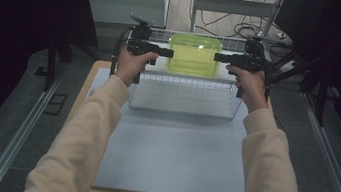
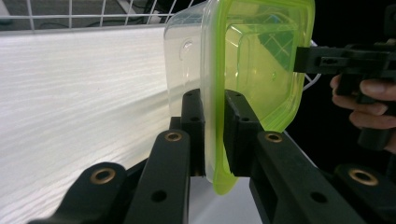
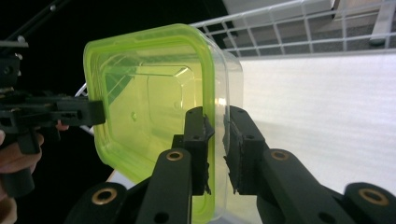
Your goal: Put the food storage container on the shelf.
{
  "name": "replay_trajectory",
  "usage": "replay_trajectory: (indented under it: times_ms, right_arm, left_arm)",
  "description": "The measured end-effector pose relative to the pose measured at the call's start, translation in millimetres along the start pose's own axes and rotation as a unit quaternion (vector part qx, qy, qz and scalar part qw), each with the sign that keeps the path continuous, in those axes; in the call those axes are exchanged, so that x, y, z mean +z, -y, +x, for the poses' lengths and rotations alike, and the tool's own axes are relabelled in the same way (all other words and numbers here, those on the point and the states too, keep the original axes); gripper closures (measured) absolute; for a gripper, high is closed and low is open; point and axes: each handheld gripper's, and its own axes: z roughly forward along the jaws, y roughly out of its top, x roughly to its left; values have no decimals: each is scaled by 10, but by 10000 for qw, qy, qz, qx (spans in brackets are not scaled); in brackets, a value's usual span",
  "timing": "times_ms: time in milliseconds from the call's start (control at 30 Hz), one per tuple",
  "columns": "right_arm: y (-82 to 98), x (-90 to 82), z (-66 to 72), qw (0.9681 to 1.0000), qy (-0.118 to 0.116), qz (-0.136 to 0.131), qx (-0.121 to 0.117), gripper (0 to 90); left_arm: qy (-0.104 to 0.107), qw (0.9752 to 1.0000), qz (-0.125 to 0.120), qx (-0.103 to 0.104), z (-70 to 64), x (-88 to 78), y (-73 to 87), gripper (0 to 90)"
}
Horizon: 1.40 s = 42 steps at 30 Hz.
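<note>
A: What are the grippers holding?

B: I am clamping the left gripper (image 1: 166, 52) on the left rim of the green-lidded container (image 1: 194, 54), and the right gripper (image 1: 220, 57) on its right rim, jaws closed on the lid edge.

A: Where is the container sitting?

B: It is hanging above the wire basket (image 1: 186, 97) on the counter (image 1: 174, 162). Cables (image 1: 241, 29) are lying on the floor beyond; dark curtains are flanking both sides.

Green-lidded container (image 1: 194, 55) between left gripper (image 1: 168, 53) and right gripper (image 1: 218, 57), above wire basket (image 1: 186, 98).
</note>
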Motion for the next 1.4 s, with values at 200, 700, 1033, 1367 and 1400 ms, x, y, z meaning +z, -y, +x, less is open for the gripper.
replay_trajectory:
  times_ms: [200,700,1033,1367,1400]
  right_arm:
    - [-25,69,-20,9997,106,-197,-53,782]
    - [3,194,-82,9989,405,-216,-73,657]
    - [23,207,5,9979,534,-194,-306,462]
    - [40,-25,137,9953,580,-477,-605,368]
    - [73,-101,156,9949,538,-494,-690,360]
  left_arm:
    - [-66,9997,-95,-195,54,64,-28,791]
    - [-70,9990,-255,-365,152,167,-34,672]
    - [-116,9988,-424,-201,167,213,-19,307]
    - [-166,9982,-579,71,56,-23,38,243]
    - [-149,9982,-568,102,37,-63,60,244]
